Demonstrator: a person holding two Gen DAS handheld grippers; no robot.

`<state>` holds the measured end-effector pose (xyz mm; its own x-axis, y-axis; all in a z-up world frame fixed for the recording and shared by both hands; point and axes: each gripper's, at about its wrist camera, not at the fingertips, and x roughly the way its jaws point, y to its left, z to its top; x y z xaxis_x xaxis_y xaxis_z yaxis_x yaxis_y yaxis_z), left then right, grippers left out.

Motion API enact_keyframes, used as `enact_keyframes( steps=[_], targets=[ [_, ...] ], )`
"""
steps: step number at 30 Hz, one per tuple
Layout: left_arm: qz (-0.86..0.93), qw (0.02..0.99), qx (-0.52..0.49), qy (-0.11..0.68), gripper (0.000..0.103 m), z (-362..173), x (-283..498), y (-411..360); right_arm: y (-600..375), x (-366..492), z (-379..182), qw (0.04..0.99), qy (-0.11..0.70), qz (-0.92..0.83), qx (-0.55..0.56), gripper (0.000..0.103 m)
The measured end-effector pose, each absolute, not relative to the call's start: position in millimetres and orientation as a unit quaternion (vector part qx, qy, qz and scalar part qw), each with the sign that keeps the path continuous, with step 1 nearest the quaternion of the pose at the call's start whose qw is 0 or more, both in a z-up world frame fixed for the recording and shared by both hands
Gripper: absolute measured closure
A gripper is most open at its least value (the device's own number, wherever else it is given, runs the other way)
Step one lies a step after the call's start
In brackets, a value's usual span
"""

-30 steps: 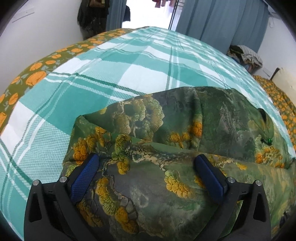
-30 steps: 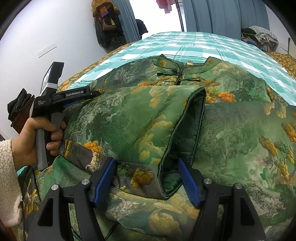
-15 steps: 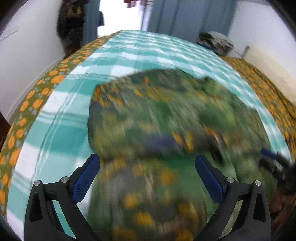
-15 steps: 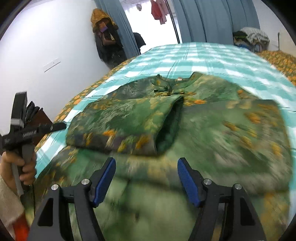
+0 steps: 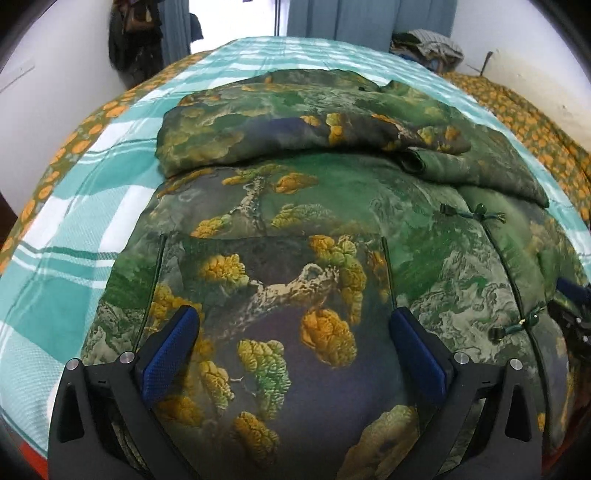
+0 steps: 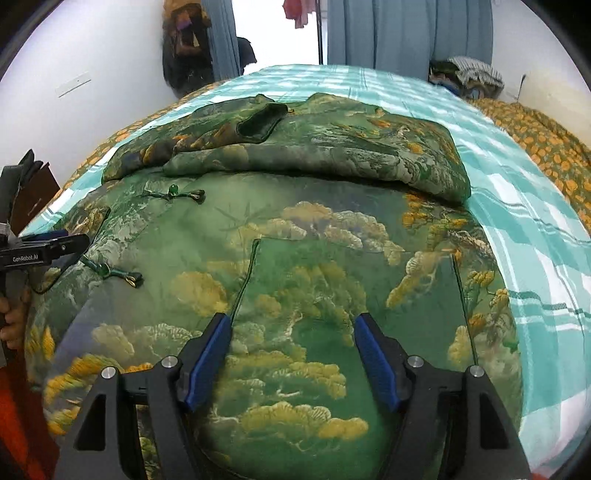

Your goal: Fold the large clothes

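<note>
A large green padded jacket (image 5: 317, 206) with a gold tree print lies spread on the bed. Both sleeves are folded across its upper part (image 5: 288, 133), one sleeve cuff (image 6: 262, 118) lying on top in the right wrist view. My left gripper (image 5: 293, 332) is open and empty, above the jacket's lower left pocket. My right gripper (image 6: 293, 343) is open and empty, above the lower right pocket (image 6: 351, 280). The left gripper also shows at the left edge of the right wrist view (image 6: 55, 245), by the knot buttons (image 6: 173, 192).
The bed has a teal and white checked cover (image 5: 74, 229) over an orange-flowered sheet (image 6: 535, 133). A white wall stands on the left, blue curtains (image 6: 406, 33) and piled clothes (image 6: 469, 74) at the far end.
Both grippers have let go of the folded sleeves and pulled back toward the jacket's hem. The sleeves now lie flat across the chest. The jaws stayed open.
</note>
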<state>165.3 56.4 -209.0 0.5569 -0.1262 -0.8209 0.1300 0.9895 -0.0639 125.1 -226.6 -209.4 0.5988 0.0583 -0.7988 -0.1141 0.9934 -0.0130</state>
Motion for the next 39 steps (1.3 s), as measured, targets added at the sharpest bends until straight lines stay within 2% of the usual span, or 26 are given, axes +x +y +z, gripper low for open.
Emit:
enact_keyframes(
  steps=[5, 39],
  targets=[
    [-0.075, 0.885, -0.006, 0.46, 0.001, -212.4, 166.4, 59.7, -228.8, 131.5, -215.6, 0.897, 0.439, 0.05, -0.025, 0.026],
    [-0.069, 0.894, 0.008, 0.443, 0.001, -214.6, 160.2, 54.8, -223.2, 124.4, -220.5, 0.903, 0.424, 0.043, -0.043, 0.026]
  ],
)
